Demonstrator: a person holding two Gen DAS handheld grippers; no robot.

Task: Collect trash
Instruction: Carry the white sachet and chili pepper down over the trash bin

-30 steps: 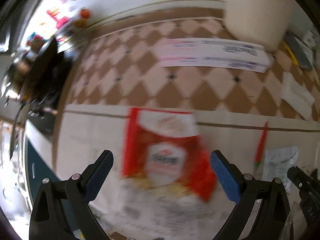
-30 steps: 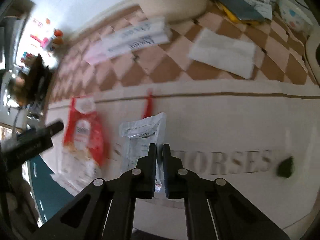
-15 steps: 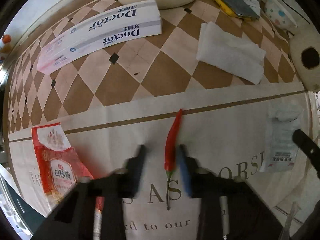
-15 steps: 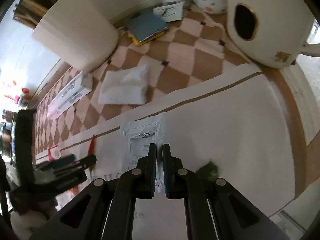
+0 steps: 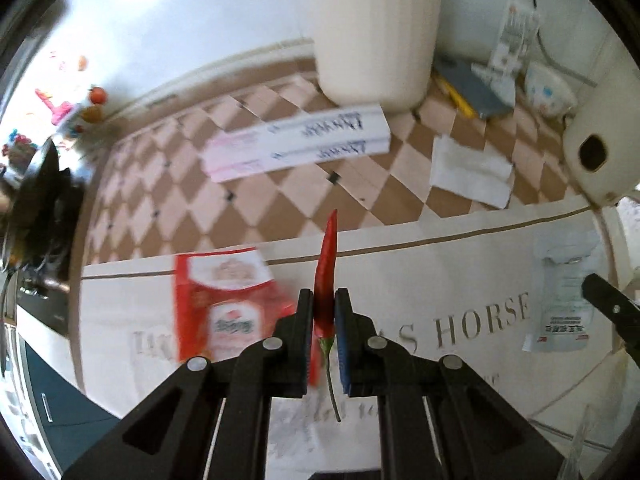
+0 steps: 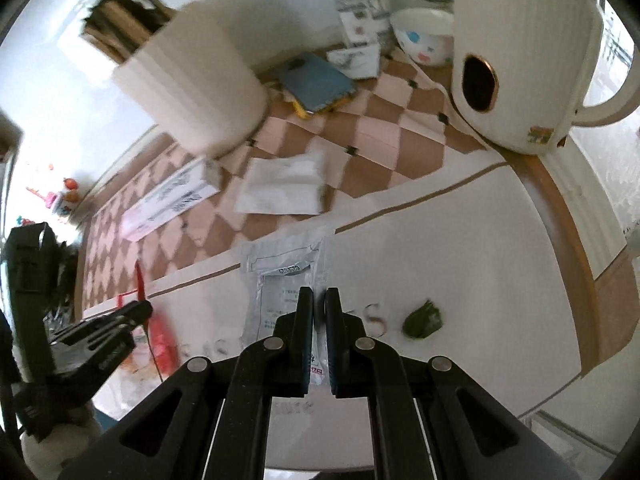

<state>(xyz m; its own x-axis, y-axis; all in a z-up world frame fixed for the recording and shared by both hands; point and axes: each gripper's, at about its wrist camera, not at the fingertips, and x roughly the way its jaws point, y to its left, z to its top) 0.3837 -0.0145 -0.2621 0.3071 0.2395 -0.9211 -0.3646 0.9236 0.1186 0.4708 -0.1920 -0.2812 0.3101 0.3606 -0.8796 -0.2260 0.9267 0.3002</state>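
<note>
Your left gripper [image 5: 324, 300] is clamped on the red chili [image 5: 326, 264]; its jaws have just been closing, and the pepper sits upright between the pads with its tip above them and its green stem hanging below. Your right gripper [image 6: 316, 304] is pinched narrow on the edge of the clear plastic pouch [image 6: 280, 280], whose far end lies by the brown border line of the tablecloth [image 6: 460, 260].

Below your left gripper the red snack bag [image 5: 224, 300] lies flat on the cloth, blurred, so I cannot tell whether it touches anything. A small green scrap [image 6: 424, 320] sits alone right of your right gripper, with bare white cloth around it out to the table's curved edge.

Farther back the checkered area is crowded: the white bin [image 6: 192, 92], the long toothpaste box [image 5: 300, 140], a folded napkin [image 6: 284, 188] and the kettle [image 6: 520, 60] at the right.
</note>
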